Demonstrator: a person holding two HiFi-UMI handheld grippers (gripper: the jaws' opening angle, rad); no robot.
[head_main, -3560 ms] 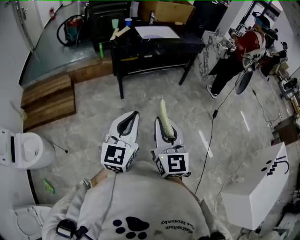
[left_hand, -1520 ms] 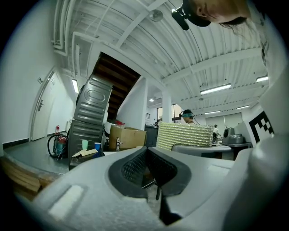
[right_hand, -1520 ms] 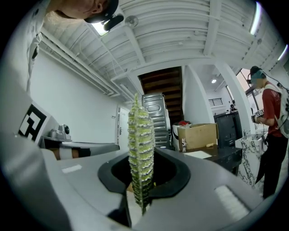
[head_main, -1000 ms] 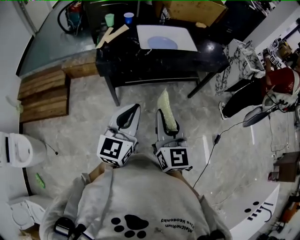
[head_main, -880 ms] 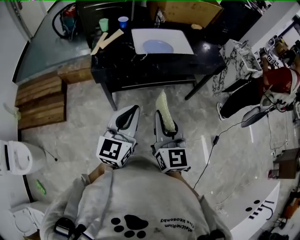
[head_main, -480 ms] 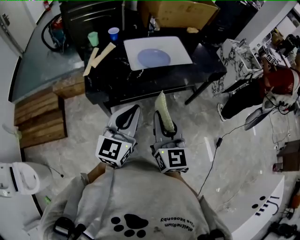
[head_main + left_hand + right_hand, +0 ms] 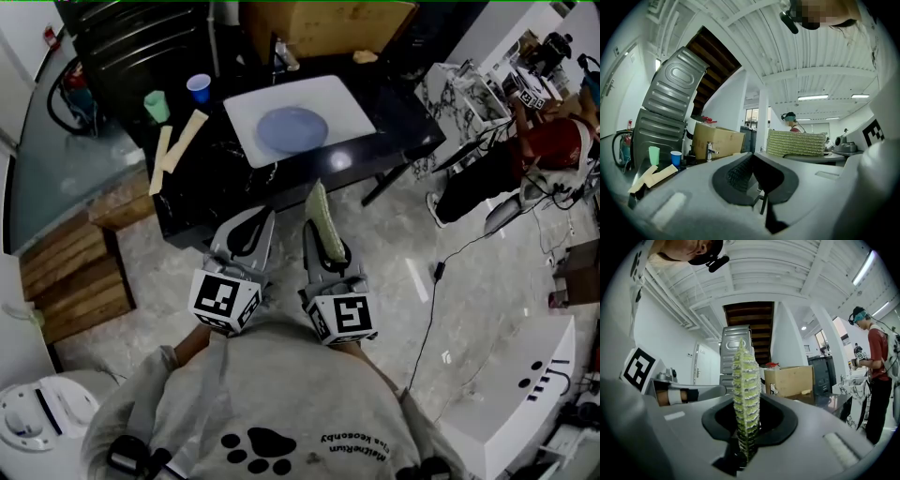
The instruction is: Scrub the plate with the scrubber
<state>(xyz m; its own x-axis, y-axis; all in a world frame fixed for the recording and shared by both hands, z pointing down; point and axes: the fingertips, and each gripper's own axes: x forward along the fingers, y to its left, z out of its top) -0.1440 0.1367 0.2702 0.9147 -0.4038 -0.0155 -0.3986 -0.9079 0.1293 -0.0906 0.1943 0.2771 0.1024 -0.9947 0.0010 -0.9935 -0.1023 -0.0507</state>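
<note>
Head view first, looking steeply down. Left gripper (image 7: 263, 217) and right gripper (image 7: 322, 246) side by side, level, tips toward a black table (image 7: 403, 141). Yellow-green scrubber (image 7: 322, 214) pinched in the right one, standing on edge and jutting past the tips. Blue plate (image 7: 292, 128) lying flat on a white board (image 7: 352, 98) mid-table, ahead of both tools and apart from them. Left of the board, a green cup (image 7: 156, 106), a blue cup (image 7: 199, 87) and two pale flat sticks (image 7: 187, 134). Behind it, a tap (image 7: 284, 58) and a cardboard box (image 7: 323, 26).

Left gripper view next. Shows what the overhead look cannot: jaws pressed together with nothing between them. Catches the scrubber's broad ribbed face off to the right, and the cups, sticks, tap and box low at the left. Plate out of sight here.

Right gripper view last. Presents the scrubber edge-on, upright, clamped at its foot between the jaws. Takes in the left tool's marker cube (image 7: 640, 365) at the far left and a person in a red shirt (image 7: 876, 376) standing at the right. Plate out of sight here too.

Surface and room: glossy black tabletop on dark legs, grey marbled floor (image 7: 375, 248), wooden steps (image 7: 75, 281) at the left, a cable (image 7: 427, 309) trailing across the floor. White ribbed ceiling (image 7: 811, 47) with strip lights (image 7: 813, 97) in the gripper views only.
</note>
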